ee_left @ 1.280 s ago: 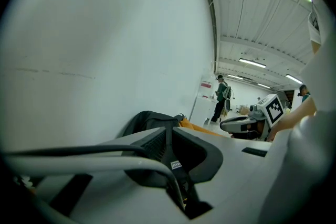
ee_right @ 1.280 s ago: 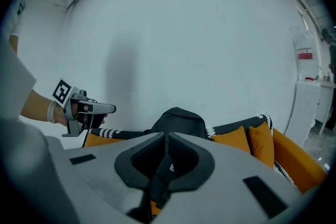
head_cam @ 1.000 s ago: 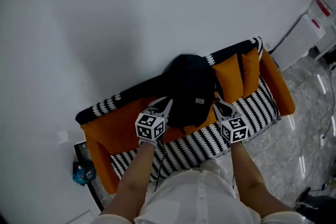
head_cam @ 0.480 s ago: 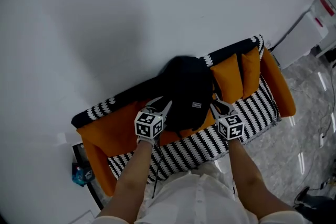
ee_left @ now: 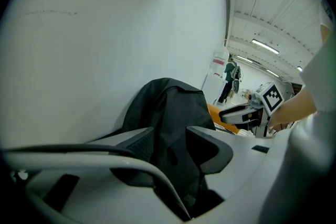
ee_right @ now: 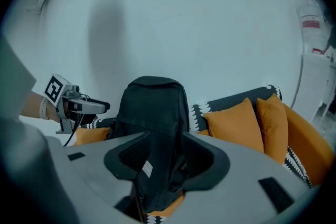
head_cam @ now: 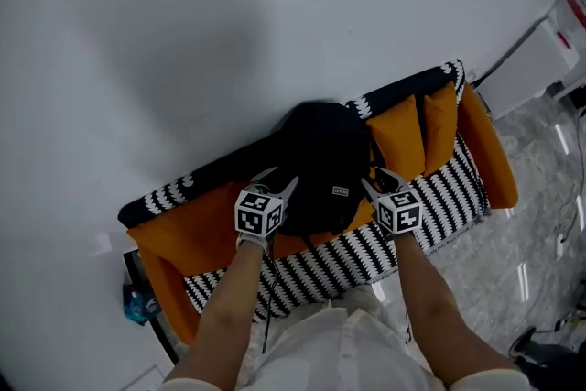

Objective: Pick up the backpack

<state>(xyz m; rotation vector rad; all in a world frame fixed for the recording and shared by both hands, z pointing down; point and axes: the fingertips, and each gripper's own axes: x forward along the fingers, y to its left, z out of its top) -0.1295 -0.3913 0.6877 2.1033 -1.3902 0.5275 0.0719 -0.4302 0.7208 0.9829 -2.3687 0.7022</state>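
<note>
The backpack (head_cam: 322, 156) is black and soft-sided. It stands upright about midway along the sofa (head_cam: 403, 89), its base on the seat and its back against the backrest, just left of two orange cushions (head_cam: 414, 128) propped toward the sofa's right end.

The left gripper (head_cam: 277, 179) sits at the bag's left flank and the right gripper (head_cam: 374, 182) at its right flank, at about the same height on the lower half. Both sets of jaws have just been opening and now stand spread. In each gripper view dark backpack fabric fills the gap between the jaws, but the pads do not appear to press on it, so nothing is held yet.

The step in hand looks like taking hold from both sides. Because the shell is slack, each gripper should probably push in far enough to gather a firm fold or seam, since a pinch on loose surface cloth may slip. The two should close together and lift evenly so the bag does not swing or tip forward off the seat's front edge.

Both forearms reach out from the person's body roughly parallel. The wrists tilt forward and downward, and the marker cubes face up toward the head view.
</note>
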